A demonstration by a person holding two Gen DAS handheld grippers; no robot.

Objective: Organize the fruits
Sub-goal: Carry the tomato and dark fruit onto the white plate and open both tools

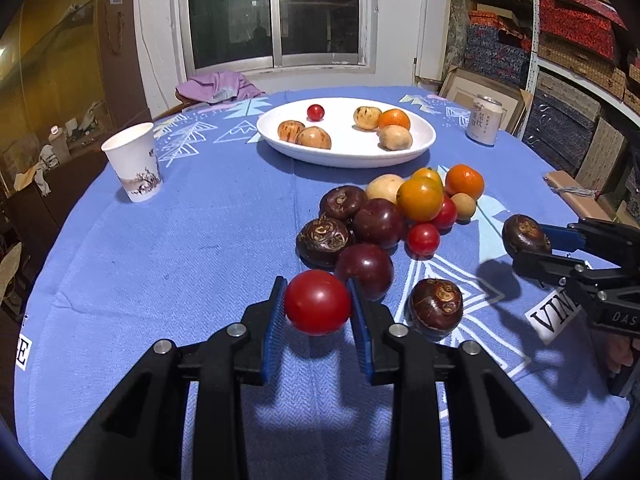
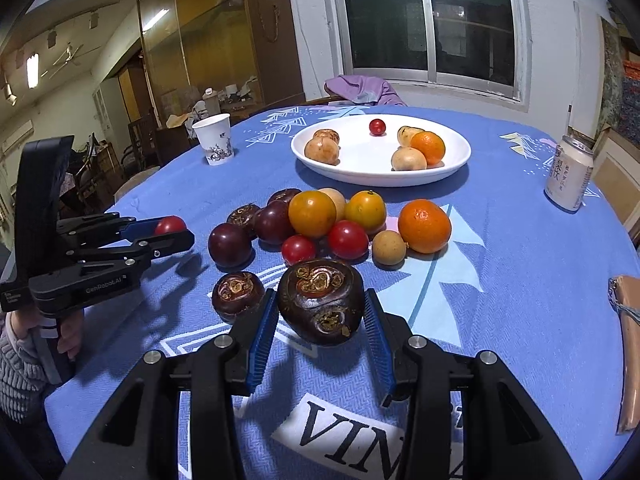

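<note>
Two hand-held tools are each gripping one fruit just above a blue-clothed desk (image 1: 160, 240). Left tool (image 1: 318, 304) has its blue pads closed narrow on a small red tomato (image 1: 318, 302), clamped at its widest part, lifted clear of the cloth w/ shadow beneath. Right tool (image 2: 320, 316) is clamped a bit wider on a dark brown water chestnut (image 2: 320, 302), pads on its left & right flanks, crown side facing up & away.

Handling, as a judgement: tomato looks light, smooth, thin-skinned, so prob. slippery & easy to bruise; a gentle squeeze across the middle suits it. Chestnut looks hard, stiff, slightly flattened, w/ rough scarred skin; the sides give a firm hold & it should tolerate more pressure.

Where things are: a loose pile of fruits (image 2: 328, 220) sits mid-desk just beyond both tools, incl. dark plums, more chestnuts, red & orange tomatoes, a mandarin. One more chestnut (image 2: 238, 294) lies alone near the right tool. Farther off, a white plate (image 2: 456, 160) already holds a few pale brown fruits, a mandarin & a cherry tomato. Paper cup (image 1: 134, 166) far left, drink can (image 2: 568, 178) far right.

Pose: both tools tilt downward toward the desk, side by side, aimed at the plate. A hand (image 2: 68, 340) in a grey knit sleeve grips the left tool's handle.
</note>
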